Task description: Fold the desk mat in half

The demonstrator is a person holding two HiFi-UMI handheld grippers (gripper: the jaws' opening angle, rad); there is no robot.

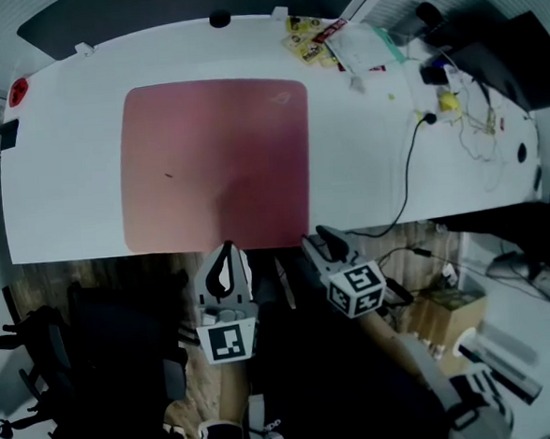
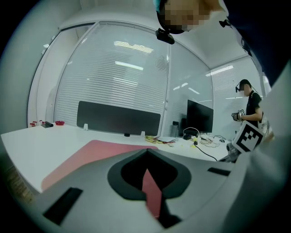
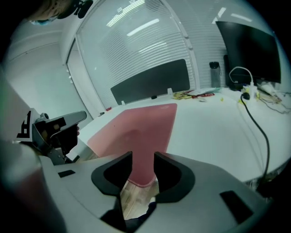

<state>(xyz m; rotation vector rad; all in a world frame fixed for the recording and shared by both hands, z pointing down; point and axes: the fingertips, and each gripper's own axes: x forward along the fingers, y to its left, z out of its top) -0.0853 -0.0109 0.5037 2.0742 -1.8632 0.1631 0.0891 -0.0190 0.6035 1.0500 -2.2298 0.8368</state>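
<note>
A pink desk mat (image 1: 215, 162) lies flat and unfolded on the white table (image 1: 64, 163), its near edge along the table's front edge. My left gripper (image 1: 227, 247) hovers at the middle of that near edge, its tips meeting; in the left gripper view (image 2: 146, 152) the mat (image 2: 91, 154) spreads out beyond the shut jaws, and I see nothing pinched. At the mat's near right corner my right gripper (image 1: 316, 237) stands open. The right gripper view (image 3: 142, 157) shows that corner of the mat (image 3: 145, 132) in the gap, untouched by the pads.
A black cable (image 1: 408, 172) runs across the table's right part to cluttered wires and papers (image 1: 323, 40) at the back. A black chair (image 1: 105, 338) and a cardboard box (image 1: 441, 315) stand on the floor in front. Another person (image 2: 250, 109) stands far right.
</note>
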